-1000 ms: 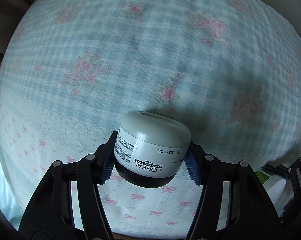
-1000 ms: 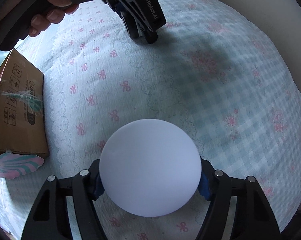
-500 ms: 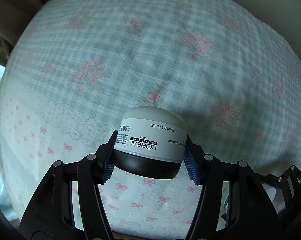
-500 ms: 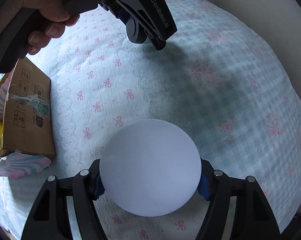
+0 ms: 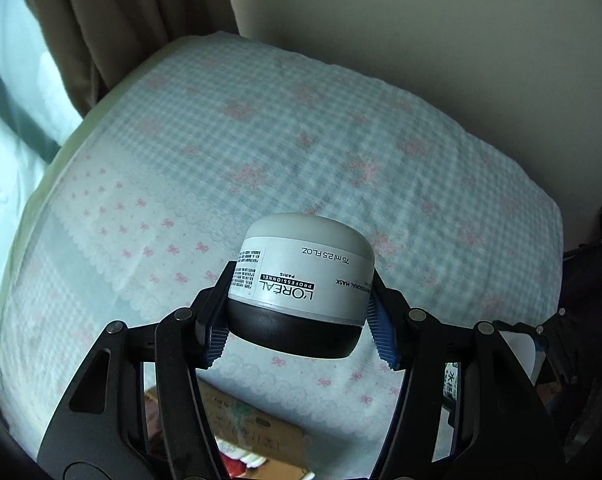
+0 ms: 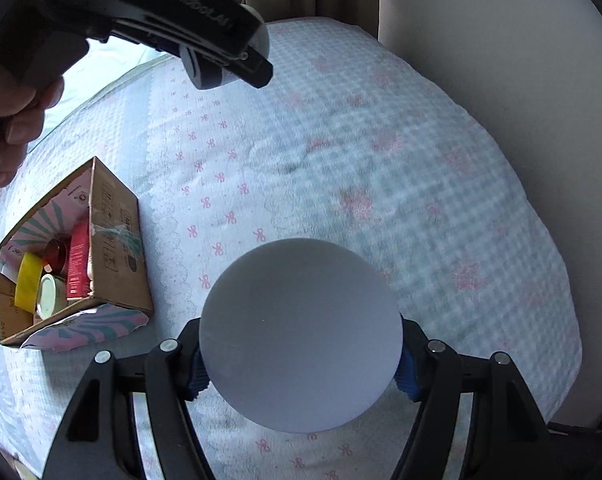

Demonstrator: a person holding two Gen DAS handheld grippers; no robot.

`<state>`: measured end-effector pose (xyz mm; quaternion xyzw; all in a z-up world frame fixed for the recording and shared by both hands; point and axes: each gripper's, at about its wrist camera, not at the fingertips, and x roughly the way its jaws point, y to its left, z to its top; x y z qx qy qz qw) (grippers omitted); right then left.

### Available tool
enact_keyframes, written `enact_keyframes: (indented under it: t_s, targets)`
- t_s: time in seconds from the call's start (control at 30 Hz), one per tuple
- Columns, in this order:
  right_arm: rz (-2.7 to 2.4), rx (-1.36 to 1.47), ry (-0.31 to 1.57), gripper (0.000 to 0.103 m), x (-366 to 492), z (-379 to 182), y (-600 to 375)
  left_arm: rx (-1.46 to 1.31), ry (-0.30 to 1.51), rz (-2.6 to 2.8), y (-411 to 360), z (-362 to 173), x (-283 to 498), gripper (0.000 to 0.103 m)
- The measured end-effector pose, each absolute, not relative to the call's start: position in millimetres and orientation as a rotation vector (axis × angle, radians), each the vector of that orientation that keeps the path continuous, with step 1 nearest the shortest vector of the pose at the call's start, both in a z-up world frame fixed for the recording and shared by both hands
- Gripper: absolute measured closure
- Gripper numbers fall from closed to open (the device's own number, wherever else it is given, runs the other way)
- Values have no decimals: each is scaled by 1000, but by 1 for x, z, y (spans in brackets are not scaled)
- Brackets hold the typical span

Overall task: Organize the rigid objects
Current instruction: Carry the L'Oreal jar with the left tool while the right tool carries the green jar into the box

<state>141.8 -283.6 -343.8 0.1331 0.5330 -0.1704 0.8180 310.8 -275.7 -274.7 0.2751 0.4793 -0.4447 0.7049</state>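
Left wrist view shows the left gripper (image 5: pixel 301 320) jaws clamping a "L'ORÉAL PROFESSIONNEL PARIS" jar (image 5: pixel 301 280) marked "75 ml 2.5 FL.OZ.", while the right gripper (image 6: pixel 301 368) jaws hold a white round lid (image 6: pixel 301 332).

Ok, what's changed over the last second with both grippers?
Both grippers rose away from the bedspread: bed edge, curtain and the cardboard box's contents now show. The left gripper stays shut on the L'Oréal jar, the right gripper on the white round object. Nothing released.

Smooth matt plastic jar (image 5: pixel 301 276) with paper label; frosted matt white round lid (image 6: pixel 301 336); soft textured cloth bedspread (image 6: pixel 381 168); brown cardboard box (image 6: pixel 117 256)
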Motion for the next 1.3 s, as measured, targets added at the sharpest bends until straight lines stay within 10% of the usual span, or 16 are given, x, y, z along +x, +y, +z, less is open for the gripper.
enact_keyframes:
  t_s: [0.63,1.3]
  targets:
    - [-126,153,1059,36,203,-205,-192,282,1021,-694,-33,-176,315,48]
    - [138,84,1192,36,313,-287,-86,113,1172,-421,124,-289,332,48]
